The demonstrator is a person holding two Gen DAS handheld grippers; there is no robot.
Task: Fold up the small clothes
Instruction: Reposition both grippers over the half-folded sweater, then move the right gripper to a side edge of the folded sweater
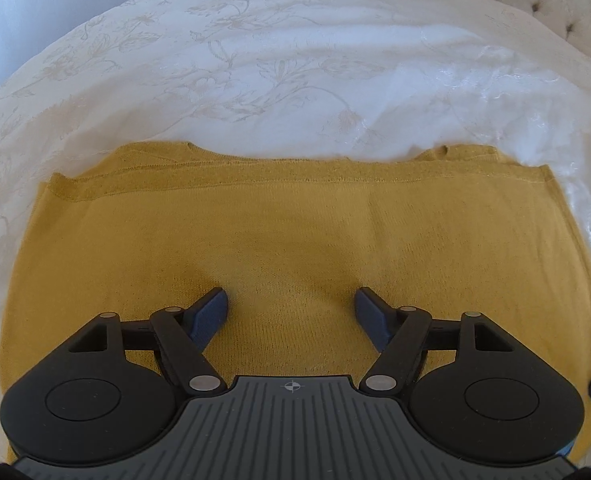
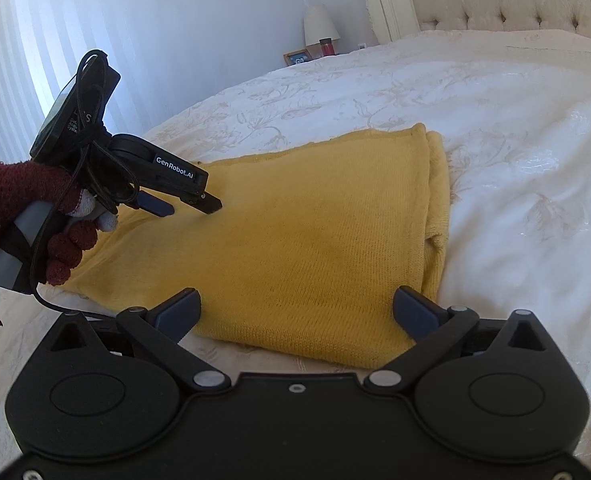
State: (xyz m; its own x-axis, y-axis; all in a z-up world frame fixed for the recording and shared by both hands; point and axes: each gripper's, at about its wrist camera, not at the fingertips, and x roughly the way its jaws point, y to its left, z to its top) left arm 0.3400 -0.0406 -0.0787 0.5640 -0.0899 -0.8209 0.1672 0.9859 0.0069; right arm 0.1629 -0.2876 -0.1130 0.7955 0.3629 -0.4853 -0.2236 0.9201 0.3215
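A mustard-yellow knitted garment point(image 1: 295, 232) lies folded flat on the white bedspread point(image 1: 279, 60), its doubled edges stacked along the far side. Over its near part hangs my left gripper point(image 1: 291, 306), jaws apart, with only flat fabric under the gap. In the right wrist view the same garment point(image 2: 327, 232) shows a thick fold at its right edge. My right gripper point(image 2: 297, 306) stands wide open at the garment's near corner, pinching nothing. The left gripper point(image 2: 193, 204) appears there too, held by a hand in a dark red glove point(image 2: 11, 204) above the garment's left part.
The bedspread point(image 2: 475, 92) with a pale flower pattern spreads around the garment. A tufted cream headboard point(image 2: 515, 0) stands at the far right. A lamp point(image 2: 321, 24), a red jar and a small frame sit on a bedside table behind the bed.
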